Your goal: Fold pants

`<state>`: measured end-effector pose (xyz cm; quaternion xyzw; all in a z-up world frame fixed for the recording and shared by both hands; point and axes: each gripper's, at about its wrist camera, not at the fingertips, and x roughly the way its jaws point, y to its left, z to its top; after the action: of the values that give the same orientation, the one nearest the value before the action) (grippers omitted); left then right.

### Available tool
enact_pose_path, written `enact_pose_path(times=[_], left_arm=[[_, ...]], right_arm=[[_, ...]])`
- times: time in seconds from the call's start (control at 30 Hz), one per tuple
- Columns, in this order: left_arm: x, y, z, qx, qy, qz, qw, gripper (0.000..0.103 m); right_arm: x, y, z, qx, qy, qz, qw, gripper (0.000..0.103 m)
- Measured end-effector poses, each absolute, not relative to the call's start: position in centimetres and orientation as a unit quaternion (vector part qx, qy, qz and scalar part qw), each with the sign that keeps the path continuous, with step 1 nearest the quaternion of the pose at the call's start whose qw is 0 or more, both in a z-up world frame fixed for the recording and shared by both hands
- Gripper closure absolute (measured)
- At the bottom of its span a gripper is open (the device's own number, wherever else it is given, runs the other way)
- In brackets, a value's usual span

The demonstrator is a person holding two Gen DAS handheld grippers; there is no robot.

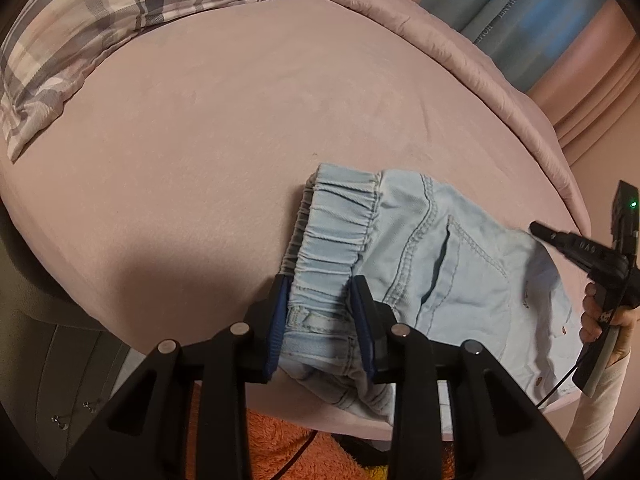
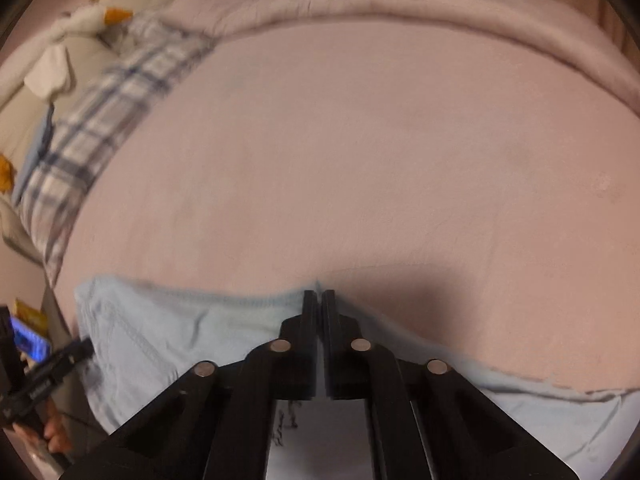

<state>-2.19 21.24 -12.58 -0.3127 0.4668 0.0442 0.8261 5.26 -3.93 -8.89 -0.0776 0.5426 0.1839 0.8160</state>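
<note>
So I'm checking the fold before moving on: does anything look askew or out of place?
One thing: the pants lie at the bed's near edge, with the waistband end drooping over it between the open left tongs. The right tongs are closed on the fabric edge.

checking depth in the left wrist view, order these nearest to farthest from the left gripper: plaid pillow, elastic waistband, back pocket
1. elastic waistband, between the left gripper fingers.
2. back pocket, just right on the pants.
3. plaid pillow, far upper left on the bed.
</note>
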Motion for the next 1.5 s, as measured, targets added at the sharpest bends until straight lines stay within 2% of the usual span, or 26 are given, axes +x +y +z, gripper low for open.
enact_pose_path(times=[0.1, 0.3, 0.4, 0.43, 0.5, 0.6, 0.63, 0.73, 0.9, 0.97, 1.5], left_arm=[[-2.2, 20.9, -12.3, -0.307, 0.471, 0.047, 0.826, 0.07], [-2.9, 21.3, -10.0, -0.31, 0.452, 0.057, 0.835, 0.066], [-3.2, 21.2, -7.3, -0.304, 0.418, 0.064, 0.854, 0.051], [-3.1, 21.0, -6.3, -0.306, 0.403, 0.053, 0.861, 0.051], [-2.4, 20.2, -5.1, -0.306, 0.391, 0.019, 0.868, 0.053], [-0.2, 18.3, -4.6, -0.303, 0.384, -0.026, 0.872, 0.073], [0.9, 17.6, -4.8, -0.302, 0.388, -0.035, 0.87, 0.077], [4.2, 15.6, -7.0, -0.296, 0.425, -0.052, 0.854, 0.084], [6.6, 14.3, -11.7, -0.273, 0.479, -0.034, 0.833, 0.087], [6.7, 14.7, -12.7, -0.274, 0.483, -0.021, 0.831, 0.099], [6.4, 14.8, -12.1, -0.288, 0.477, 0.0, 0.831, 0.1]], right_arm=[[5.4, -3.8, -7.4, -0.083, 0.506, 0.154, 0.845, 0.103], [5.2, -5.0, -7.7, -0.063, 0.53, 0.156, 0.831, 0.103], [4.3, -5.3, -7.1, -0.066, 0.529, 0.166, 0.83, 0.103], [4.1, -5.5, -7.0, -0.067, 0.529, 0.169, 0.829, 0.103], [3.6, -5.0, -6.9, -0.075, 0.527, 0.17, 0.829, 0.103], [2.7, -4.5, -7.1, -0.076, 0.529, 0.176, 0.827, 0.103], [2.5, -4.2, -7.3, -0.074, 0.53, 0.181, 0.825, 0.103], [1.7, -3.6, -8.1, -0.086, 0.531, 0.192, 0.821, 0.103], [2.0, -3.9, -10.3, -0.099, 0.545, 0.159, 0.817, 0.103], [2.2, -4.6, -11.0, -0.116, 0.543, 0.134, 0.821, 0.103], [1.0, -19.1, -8.6, -0.008, 0.503, -0.019, 0.864, 0.103]])
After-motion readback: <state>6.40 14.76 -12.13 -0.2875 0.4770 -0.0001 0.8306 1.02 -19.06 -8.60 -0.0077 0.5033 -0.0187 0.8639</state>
